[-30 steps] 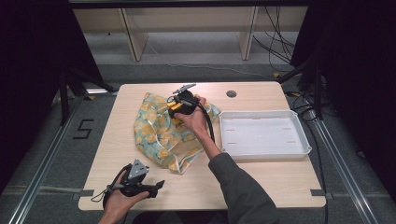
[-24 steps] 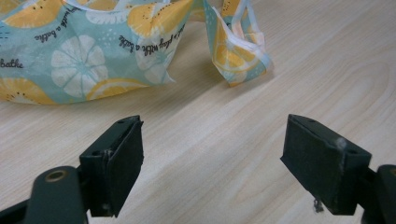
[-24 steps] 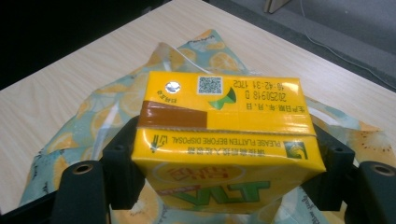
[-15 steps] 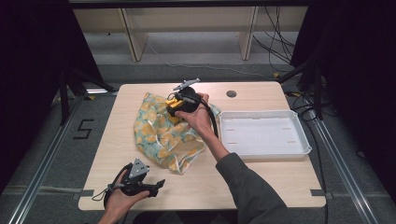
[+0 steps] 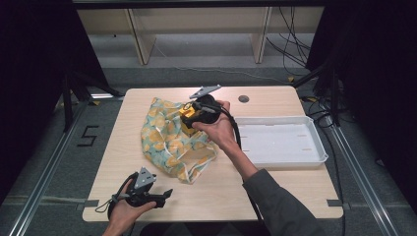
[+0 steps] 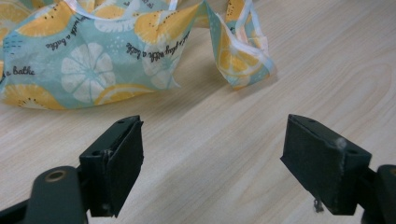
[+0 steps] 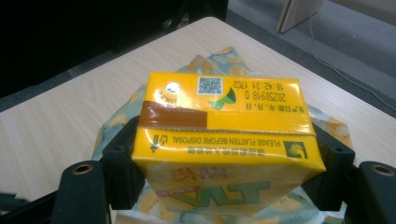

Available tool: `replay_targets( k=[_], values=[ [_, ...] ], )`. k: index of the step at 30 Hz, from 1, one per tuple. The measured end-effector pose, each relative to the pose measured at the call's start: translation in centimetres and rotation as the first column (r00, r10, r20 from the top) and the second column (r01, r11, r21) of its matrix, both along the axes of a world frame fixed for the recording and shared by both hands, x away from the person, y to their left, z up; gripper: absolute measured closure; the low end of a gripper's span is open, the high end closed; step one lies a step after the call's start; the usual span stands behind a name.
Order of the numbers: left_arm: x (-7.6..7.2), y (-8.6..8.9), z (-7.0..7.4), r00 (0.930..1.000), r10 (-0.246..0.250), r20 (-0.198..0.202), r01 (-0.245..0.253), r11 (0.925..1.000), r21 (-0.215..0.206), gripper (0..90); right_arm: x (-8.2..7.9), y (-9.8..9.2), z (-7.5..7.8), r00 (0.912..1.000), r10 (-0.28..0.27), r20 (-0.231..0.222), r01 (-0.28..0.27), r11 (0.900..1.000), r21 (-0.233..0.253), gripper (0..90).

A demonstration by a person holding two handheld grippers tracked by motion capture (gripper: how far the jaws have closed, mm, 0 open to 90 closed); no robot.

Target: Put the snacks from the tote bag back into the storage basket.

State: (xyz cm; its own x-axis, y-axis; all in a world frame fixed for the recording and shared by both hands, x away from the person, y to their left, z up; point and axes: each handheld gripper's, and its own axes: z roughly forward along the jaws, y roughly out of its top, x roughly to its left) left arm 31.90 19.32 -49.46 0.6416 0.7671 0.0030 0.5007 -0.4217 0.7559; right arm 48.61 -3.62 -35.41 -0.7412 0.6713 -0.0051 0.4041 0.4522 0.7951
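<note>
A yellow drink carton [image 7: 224,140] sits between the jaws of my right gripper [image 7: 226,163], which is shut on its two sides. In the high view that gripper [image 5: 189,119] holds the carton [image 5: 187,119] up over the top of a lemon-print cloth bag [image 5: 169,140] that lies crumpled on the table. My left gripper [image 5: 164,194] rests low by the table's front edge, open, with bare wood between its pads [image 6: 119,163]. The bag's near corner [image 6: 93,65] lies just beyond its jaws.
A white tray [image 5: 314,157] stands on the right half of the wooden table [image 5: 275,189]. A round cable hole [image 5: 243,99] is near the back edge. Shelving legs and cables lie on the floor behind.
My right gripper has lifted slightly and drawn a little toward the near side with the carton, over the bag. The left gripper has stayed put.
</note>
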Motion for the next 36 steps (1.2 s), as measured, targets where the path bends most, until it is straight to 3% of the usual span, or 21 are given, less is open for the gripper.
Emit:
replay_targets(
  k=[9,11,14,17,18,21,23,27,28,32,35,36],
  values=[
    [0.0,-0.1,0.0,0.9999,0.013,0.01,-0.013,0.9998,-0.014,19.6,-2.4,-2.9,0.7,0.9997,0.024,-0.008,-0.024,1.0,0.016,29.5],
    [0.1,0.0,0.0,0.9999,-0.008,0.009,0.008,0.9999,0.008,19.6,-2.7,-3.7,0.6,0.9995,0.03,0.005,-0.03,0.999,0.016,29.6],
    [0.1,-0.1,-0.1,0.9999,0.005,0.013,-0.005,0.9999,-0.009,19.6,-3.3,-4.8,0.5,0.9993,0.034,0.019,-0.034,0.999,0.012,29.6],
    [0.0,-0.2,-0.2,0.9998,0.019,0.008,-0.019,0.9996,-0.022,19.6,-4.0,-6.1,0.1,1.0,-0.004,0.004,0.004,1.0,0.027,29.6],
    [0.1,-0.1,-0.2,0.9998,0.019,0.009,-0.019,0.9998,-0.008,19.6,-4.2,-6.5,0.0,0.9999,-0.01,0.009,0.009,0.999,0.035,29.6],
    [0.1,-0.2,-0.3,0.9998,0.016,0.007,-0.016,0.9995,-0.027,19.6,-4.5,-7.8,-0.1,0.9998,-0.017,-0.007,0.017,1.0,0.021,29.6],
    [0.1,-0.2,-0.3,0.9999,0.015,0.006,-0.015,0.9995,-0.028,19.6,-4.6,-8.6,-0.4,0.9994,-0.033,0.012,0.032,0.999,0.027,29.5],
    [0.1,0.0,-0.1,0.9999,0.008,0.013,-0.008,1.0,-0.004,19.5,-4.9,-10.0,-0.7,0.999,-0.042,0.013,0.042,0.999,0.009,29.5],
    [0.1,0.2,0.0,0.9999,-0.005,0.011,0.005,0.9998,0.02,19.5,-4.9,-10.4,-0.8,0.9986,-0.052,0.012,0.052,0.999,0.012,29.5],
    [0.1,0.1,-0.2,0.9999,0.0,0.013,0.0,1.0,0.001,19.5,-5.4,-11.6,-1.6,0.9955,-0.092,0.02,0.092,0.996,0.016,29.5],
    [0.1,-0.2,-0.4,0.9997,0.023,0.002,-0.023,0.9996,-0.019,19.5,-5.5,-12.7,-2.2,0.9947,-0.102,0.001,0.102,0.995,0.011,29.5],
    [0.1,-0.2,-0.4,0.9997,0.022,0.003,-0.022,0.9996,-0.016,19.6,-5.4,-12.9,-2.5,0.9934,-0.114,0.017,0.113,0.993,0.024,29.5]
  ],
)
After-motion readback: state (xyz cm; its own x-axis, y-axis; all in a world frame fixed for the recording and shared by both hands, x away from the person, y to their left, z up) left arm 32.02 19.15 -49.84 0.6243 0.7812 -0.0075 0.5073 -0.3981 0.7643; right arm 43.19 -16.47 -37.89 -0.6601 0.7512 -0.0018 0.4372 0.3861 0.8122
